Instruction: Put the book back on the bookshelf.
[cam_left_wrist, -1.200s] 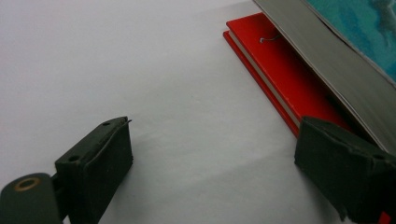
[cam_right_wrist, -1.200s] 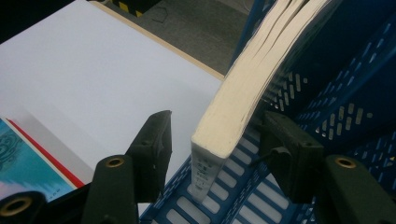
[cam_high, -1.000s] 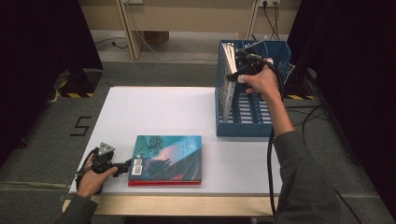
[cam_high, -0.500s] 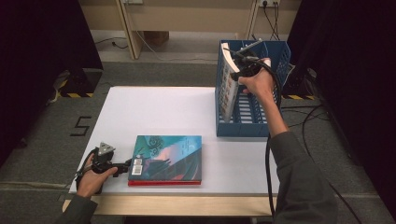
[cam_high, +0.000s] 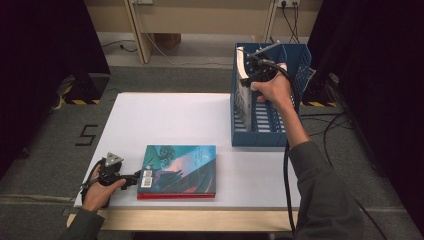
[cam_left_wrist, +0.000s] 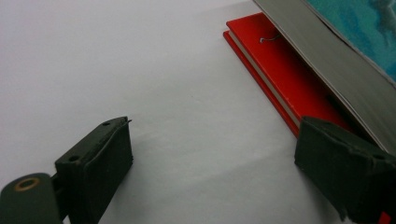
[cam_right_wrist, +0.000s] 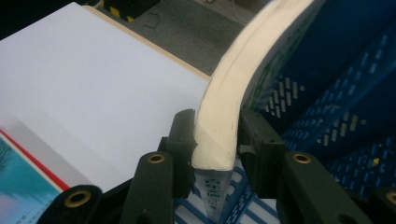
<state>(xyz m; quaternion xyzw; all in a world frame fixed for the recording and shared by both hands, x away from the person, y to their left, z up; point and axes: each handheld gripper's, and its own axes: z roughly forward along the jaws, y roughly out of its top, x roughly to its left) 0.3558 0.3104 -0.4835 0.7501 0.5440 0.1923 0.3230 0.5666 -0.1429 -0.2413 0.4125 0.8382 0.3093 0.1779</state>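
- The table carries the blue crate at its far right corner and two stacked books near the front edge.
- The crate stands on the table with its open top up; inside, a paperback stands on end against the left wall. I see nothing else in it, though the hand hides part of the floor.
- The right gripper is clenched on the paperback's top edge; in the right gripper view both pads press the cream page block, which bows in a curve above them. The jaws have just been closing, then eased a little, with the book between them.
- Risk: the bowed pages suggest the book is bent under the squeeze. A harder pinch or a sideways pull could crease the cover, or let the pages slip out of the pads.
- Risk: lifting at a slant could catch the book on the crate's wall and drag the crate along the table.
- The teal book lies flat on a red book.
- The left gripper rests on the table at the books' left edge, released; its jaws stand wide, one beside the red book's corner.
- Risk: a nudge from that jaw could shift the stack.
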